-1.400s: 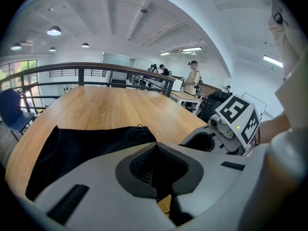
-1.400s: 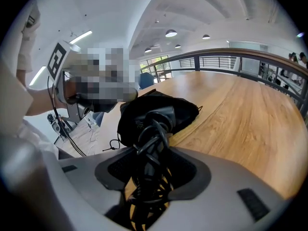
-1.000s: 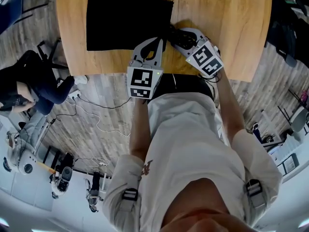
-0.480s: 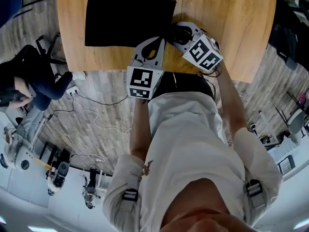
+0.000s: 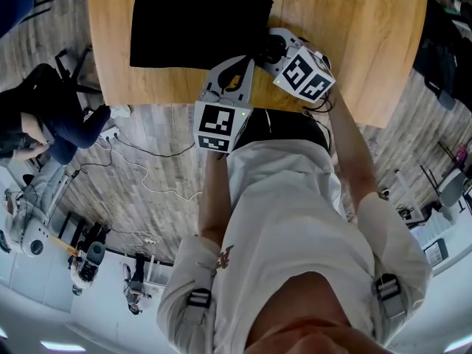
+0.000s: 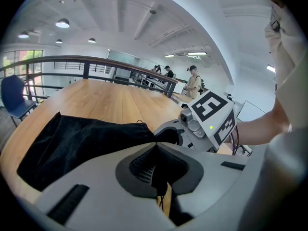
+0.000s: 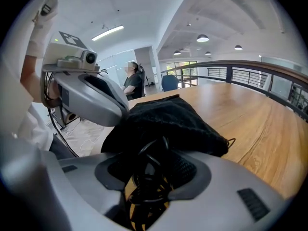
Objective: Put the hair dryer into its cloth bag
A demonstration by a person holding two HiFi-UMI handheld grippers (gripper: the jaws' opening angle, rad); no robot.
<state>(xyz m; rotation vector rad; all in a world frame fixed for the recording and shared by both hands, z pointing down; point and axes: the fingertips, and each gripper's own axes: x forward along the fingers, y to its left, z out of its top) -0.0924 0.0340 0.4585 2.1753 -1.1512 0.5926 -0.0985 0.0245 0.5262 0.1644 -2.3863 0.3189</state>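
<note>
The black cloth bag (image 5: 195, 24) lies flat on the wooden table (image 5: 354, 35), its mouth and drawstring at the right end. My left gripper (image 5: 237, 63) points at the bag's near right corner. In the left gripper view the left gripper (image 6: 156, 170) is shut on a fold of the bag (image 6: 72, 143). My right gripper (image 5: 267, 46) sits at the bag's mouth, close beside the left one. Its pads grip black coiled cord (image 7: 149, 167) of the hair dryer, pressed against the bag (image 7: 168, 119). The dryer's body is hidden.
The table's near edge runs just under both grippers. A seated person (image 5: 44, 124) is at the left, with cables (image 5: 147, 175) on the floor. A railing and standing people (image 6: 192, 81) are beyond the table's far side, and a blue chair (image 6: 14, 93) stands at its left.
My right gripper has slid up and left toward the bag's mouth and rolled a little, carrying the black cord. The left gripper has stayed where it was.
</note>
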